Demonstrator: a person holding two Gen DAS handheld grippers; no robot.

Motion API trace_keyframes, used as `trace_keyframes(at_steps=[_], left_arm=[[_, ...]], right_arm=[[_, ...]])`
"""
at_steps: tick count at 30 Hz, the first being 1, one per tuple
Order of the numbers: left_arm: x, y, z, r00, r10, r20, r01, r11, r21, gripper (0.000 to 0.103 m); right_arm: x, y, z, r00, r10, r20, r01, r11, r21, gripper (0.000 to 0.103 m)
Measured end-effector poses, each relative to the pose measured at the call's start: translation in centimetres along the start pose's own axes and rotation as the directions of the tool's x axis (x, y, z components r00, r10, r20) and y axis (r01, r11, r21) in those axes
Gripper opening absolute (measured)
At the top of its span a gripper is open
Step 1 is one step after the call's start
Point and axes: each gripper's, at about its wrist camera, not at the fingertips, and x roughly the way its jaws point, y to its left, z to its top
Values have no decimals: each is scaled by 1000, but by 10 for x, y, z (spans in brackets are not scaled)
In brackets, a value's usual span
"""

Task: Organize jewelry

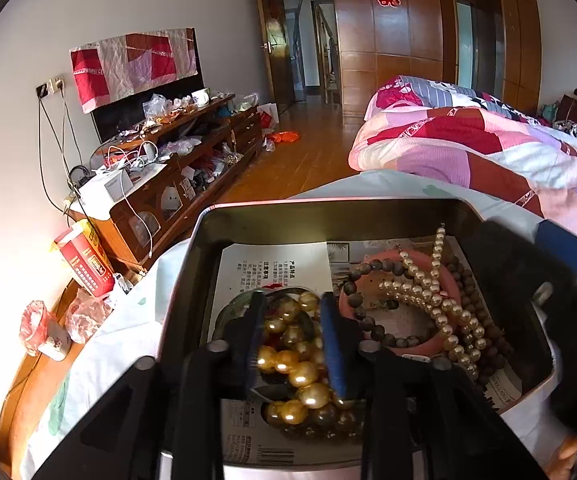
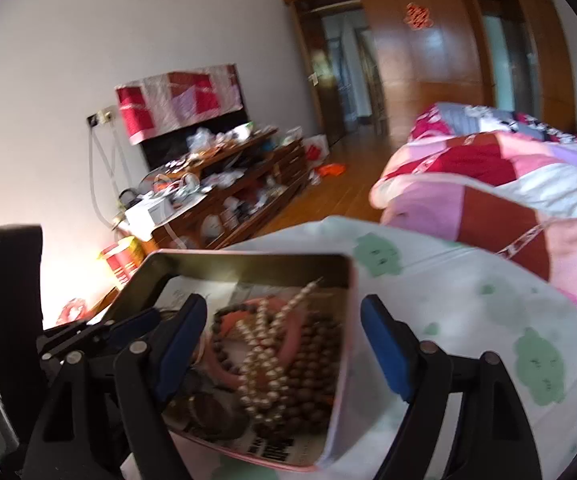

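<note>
A metal tin (image 1: 208,216) lined with printed paper sits on the bed and holds jewelry. My left gripper (image 1: 292,344) reaches into it, its blue-padded fingers closed around a strand of large golden beads (image 1: 300,376). To the right lie a pink bangle (image 1: 408,344), a pearl necklace (image 1: 432,292) and dark wooden bead strands (image 1: 484,344). In the right wrist view my right gripper (image 2: 284,352) is open and empty, hovering over the tin (image 2: 248,258), its fingers spanning the pearl necklace (image 2: 264,356) and wooden beads (image 2: 312,368).
The tin rests on a white sheet with green spots (image 2: 468,320). A pink and red quilt (image 1: 488,148) is piled behind it. A cluttered wooden cabinet (image 1: 184,160) stands along the left wall, with a red box (image 1: 84,264) on a side table.
</note>
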Motion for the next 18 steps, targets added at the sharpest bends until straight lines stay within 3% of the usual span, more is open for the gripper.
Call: trace_keyframes(at_steps=[3,5,8,14,18], left_arm=[[-6,6,-3,1000,-26,16,27,997,-72,60],[-11,10,-4,999,-34,35,37,994,-108,63],[-24,10,-8,997,24,71,-15,992,-125,70],[-50,17,-21,984,115,133,-91,981,-173,72],[-64,18,-30,957,217,192,-184,967,-176,72]], right_arm=[[-10,-8,2,997,-61,50,59,997,45,86],[-16,-14,-1,993,-101,68,95,992,84,96],[-22,-21,-3,991,-114,67,105,987,121,97],[-35,-23,-8,986,-150,77,140,982,124,97],[-43,-18,-12,977,-187,104,179,980,83,97]])
